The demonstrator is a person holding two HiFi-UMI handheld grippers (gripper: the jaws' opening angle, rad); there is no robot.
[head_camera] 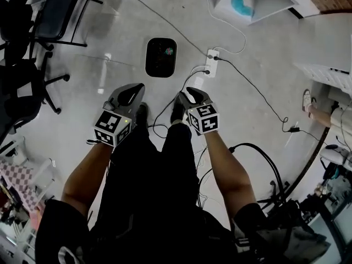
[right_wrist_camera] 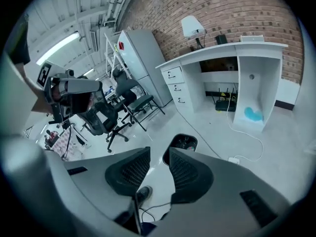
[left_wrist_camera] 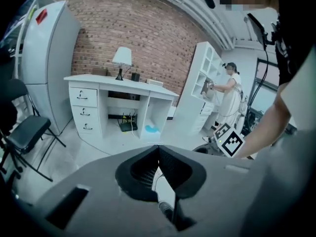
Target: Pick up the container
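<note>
— What sits closest to the lens?
— The person's own legs [head_camera: 159, 164] in black, seen from straight above, and two bare forearms [head_camera: 88, 172] reaching forward. Each hand carries one tool, so two in all: the left gripper [head_camera: 133, 88] and the right gripper [head_camera: 191, 91], each with one marker cube [head_camera: 113, 128].
— How do the jaws stand?
— The left gripper's are pressed flat together with nothing caught in them. The right gripper's stand partly apart, with a clear gap between the ribbed pads, and only floor shows through it. Neither holds anything.
— And the container?
— One container [head_camera: 160, 57], black and rounded at the corners, with something colourful inside. It sits on the floor [head_camera: 110, 37] ahead of the two shoes [head_camera: 142, 114], well apart from both tools, toward the side of the floor where the white desk [head_camera: 258, 1] stands. In the right gripper view it shows just past the jaw tips.
— Anything beside it?
— One white power strip [head_camera: 212, 62] lies near its right side, with black and white cables [head_camera: 258, 92] trailing off. Two black chairs [head_camera: 58, 15] stand toward the floor's left edge.
— The surface?
— Pale grey and glossy, throwing back the ceiling lights.
— The room?
— A red brick wall [left_wrist_camera: 143, 33], one lamp [left_wrist_camera: 122, 58] on the desk, one tall white fridge [left_wrist_camera: 44, 58] to the desk's left, and a white shelf unit [left_wrist_camera: 202, 83] where another person [left_wrist_camera: 230, 95] stands.
</note>
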